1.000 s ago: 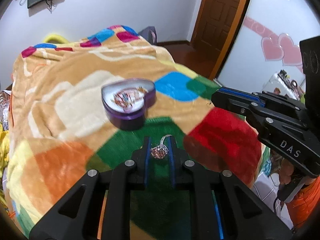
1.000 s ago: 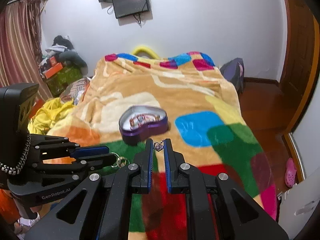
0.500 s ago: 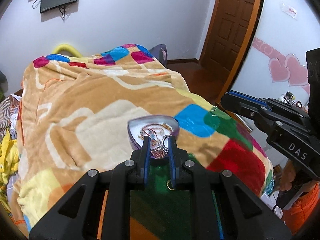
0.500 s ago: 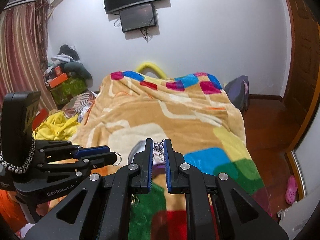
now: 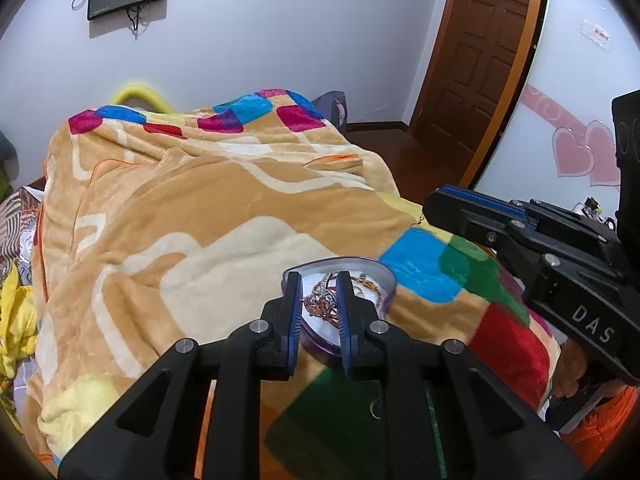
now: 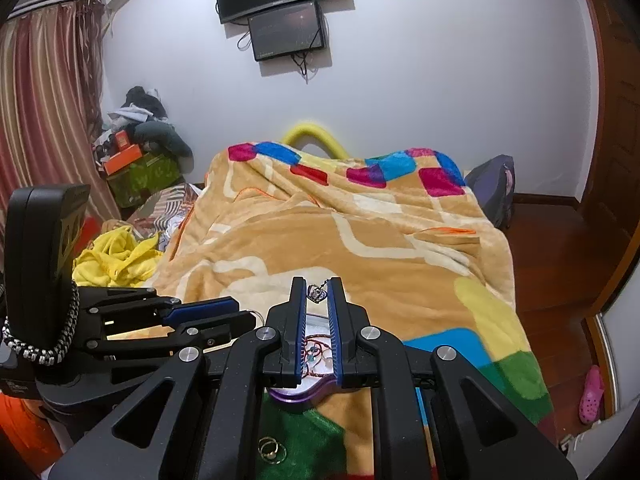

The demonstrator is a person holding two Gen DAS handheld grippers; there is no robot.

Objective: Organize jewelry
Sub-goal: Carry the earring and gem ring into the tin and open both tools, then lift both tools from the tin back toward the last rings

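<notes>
A purple heart-shaped jewelry box [image 5: 390, 280] lies open on the patchwork blanket and holds several pieces on a white lining. My left gripper [image 5: 319, 300] is shut on a pink-gold sparkly piece of jewelry [image 5: 318, 306] directly above the box. My right gripper [image 6: 318, 292] is shut on a small silver pendant [image 6: 316, 293], also above the box [image 6: 296, 394], whose purple edge shows under its fingers. The right gripper also shows in the left wrist view [image 5: 434, 204], with a fine chain hanging from its tip. Gold rings [image 6: 272, 450] lie on the green patch.
The blanket [image 5: 200, 216] covers the whole bed. A ring [image 5: 375, 408] lies on the green patch near me. Yellow clothes [image 6: 116, 256] and piled boxes [image 6: 136, 168] sit left of the bed. A door [image 5: 480, 60] and wooden floor are to the right.
Both grippers have moved forward over the blanket, each still holding its piece, and now sit above the heart box instead of short of it.
</notes>
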